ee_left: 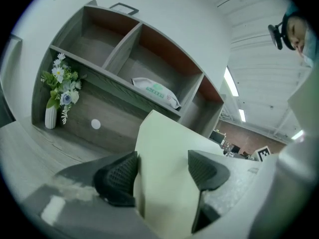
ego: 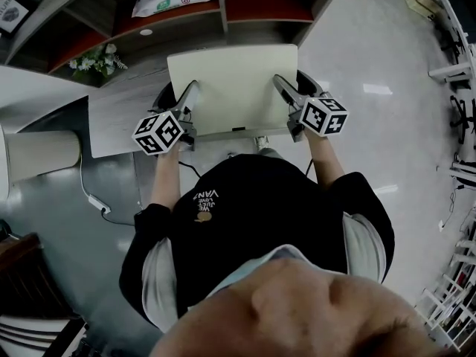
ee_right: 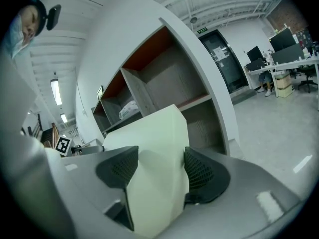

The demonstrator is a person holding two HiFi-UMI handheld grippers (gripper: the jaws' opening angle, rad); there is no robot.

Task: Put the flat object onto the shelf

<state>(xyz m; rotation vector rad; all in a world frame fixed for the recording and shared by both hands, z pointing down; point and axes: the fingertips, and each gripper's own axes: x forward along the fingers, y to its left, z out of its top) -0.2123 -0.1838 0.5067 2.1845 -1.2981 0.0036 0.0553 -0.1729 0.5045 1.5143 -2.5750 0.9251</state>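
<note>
Because the left claw (ee_left: 162, 169) and right claw (ee_right: 155, 169) clamp opposite edges, the flat object (ego: 232, 88) hangs balanced before the far shelf (ego: 222, 3).

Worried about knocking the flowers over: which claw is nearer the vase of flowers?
Left. The left claw grips the flat board at its edge toward the vase of flowers; the right claw grips the opposite edge, farther away.
</note>
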